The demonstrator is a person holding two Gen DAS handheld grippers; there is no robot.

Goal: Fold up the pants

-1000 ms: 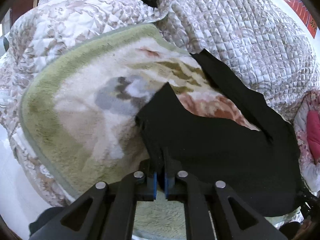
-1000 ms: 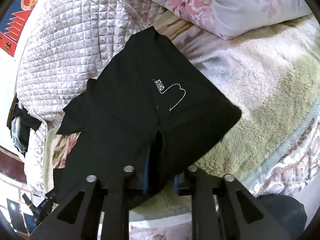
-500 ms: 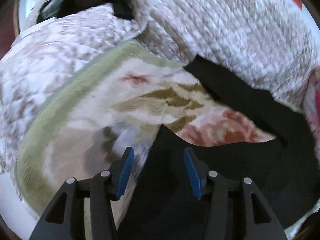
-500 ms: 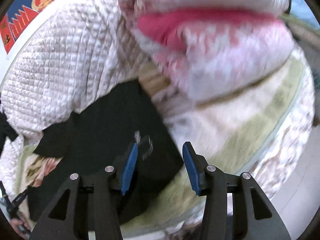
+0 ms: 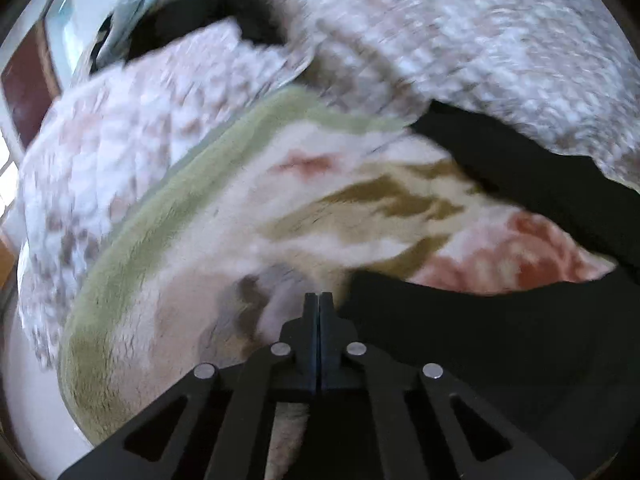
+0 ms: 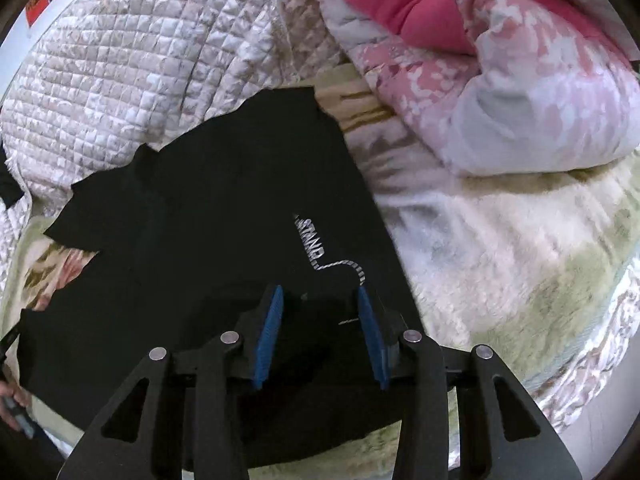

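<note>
Black pants (image 5: 500,344) lie spread on a fleece blanket (image 5: 168,240); one leg (image 5: 540,184) runs up toward the quilt. My left gripper (image 5: 319,300) is shut with nothing in it, just left of the pants' edge. In the right wrist view the pants (image 6: 224,216) show white "STAND" stitching (image 6: 312,244). My right gripper (image 6: 320,290) hovers over that part, its blue pads (image 6: 272,332) apart and closing, with black cloth under and between them but not pinched.
A quilted bedspread (image 6: 120,80) covers the far side of the bed. A pink floral pillow (image 6: 500,92) lies right of the pants. Dark clothes (image 5: 192,12) sit at the bed's far end. A hand (image 6: 12,404) shows at the lower left edge.
Both grippers held the pants a second ago and then opened. The left one has shut empty beside the pants' edge. The right one swung toward the pillow and came back over the stitching.
</note>
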